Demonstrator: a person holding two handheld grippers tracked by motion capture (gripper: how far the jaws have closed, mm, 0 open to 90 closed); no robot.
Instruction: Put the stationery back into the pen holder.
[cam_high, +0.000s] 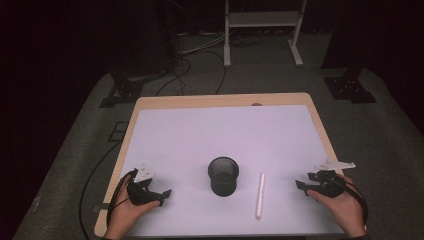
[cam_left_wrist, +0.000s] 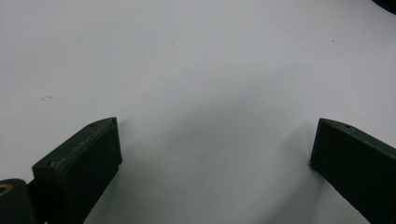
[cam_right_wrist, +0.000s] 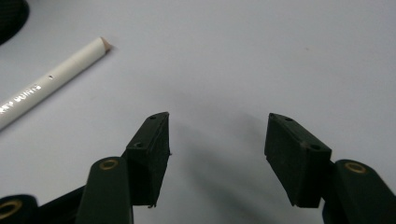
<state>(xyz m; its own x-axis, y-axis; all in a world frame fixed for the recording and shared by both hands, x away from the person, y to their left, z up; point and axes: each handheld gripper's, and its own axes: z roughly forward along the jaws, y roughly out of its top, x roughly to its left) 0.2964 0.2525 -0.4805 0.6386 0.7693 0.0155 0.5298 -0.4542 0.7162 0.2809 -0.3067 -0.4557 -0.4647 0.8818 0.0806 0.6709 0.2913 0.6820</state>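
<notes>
The slim white pencil (cam_high: 260, 195) lies flat in the lower middle of the high view, running nearly straight up and down the frame, just right of the round black cup (cam_high: 223, 176). In my right gripper view the pencil (cam_right_wrist: 46, 86) slants in from the left edge, its smooth painted round barrel bearing small pale lettering and ending in a short bare-wood cone toward the upper left. The cup is a squat matt cylinder, open on top, with a thin rim, standing upright at the lower centre of the high view, apart from the pencil.

My left gripper (cam_high: 159, 196) rests at the lower left of the high view, its jaws spread wide with nothing but bare sheet between them. My right gripper (cam_high: 302, 187) sits at the lower right, well to the right of the pencil; its jaws stand partly apart and grasp nothing.

The white, smooth, matt surface (cam_high: 200, 135) has a pale wooden border showing along its edges.
</notes>
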